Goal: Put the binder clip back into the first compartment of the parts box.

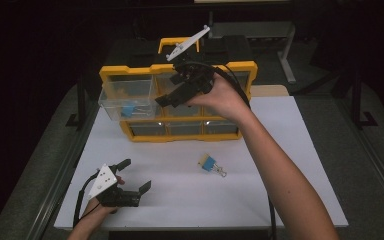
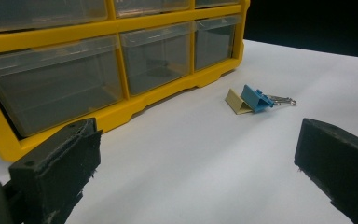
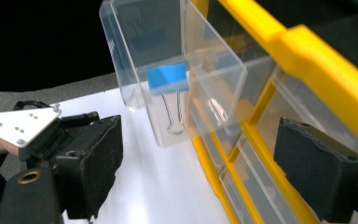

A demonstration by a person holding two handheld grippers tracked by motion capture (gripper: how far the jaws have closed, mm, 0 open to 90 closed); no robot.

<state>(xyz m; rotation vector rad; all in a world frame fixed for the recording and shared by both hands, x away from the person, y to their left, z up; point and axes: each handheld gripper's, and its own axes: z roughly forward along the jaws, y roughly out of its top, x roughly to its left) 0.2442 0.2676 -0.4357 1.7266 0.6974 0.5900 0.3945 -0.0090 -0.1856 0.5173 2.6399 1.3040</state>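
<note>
A yellow organizer (image 1: 242,67) with clear drawers stands at the back of the white table. Its upper left drawer (image 1: 111,102) is pulled out, and a blue binder clip (image 1: 128,110) lies inside it. My right gripper (image 1: 169,86) hovers in front of the organizer, just right of that drawer, open and empty. In the right gripper view the drawer (image 3: 135,32) and the clip (image 3: 168,78) lie beyond the spread jaws of the right gripper (image 3: 207,168). A second blue and yellow clip (image 1: 211,164) lies on the table. My left gripper (image 1: 137,174) rests open at the front left.
In the left gripper view the second clip (image 2: 254,99) lies ahead and to the right of the open left gripper (image 2: 196,163), in front of the organizer's lower drawers (image 2: 156,56). Dark floor surrounds the white table (image 1: 300,150). The left gripper's white plate (image 3: 18,126) sits beyond the right gripper's left jaw.
</note>
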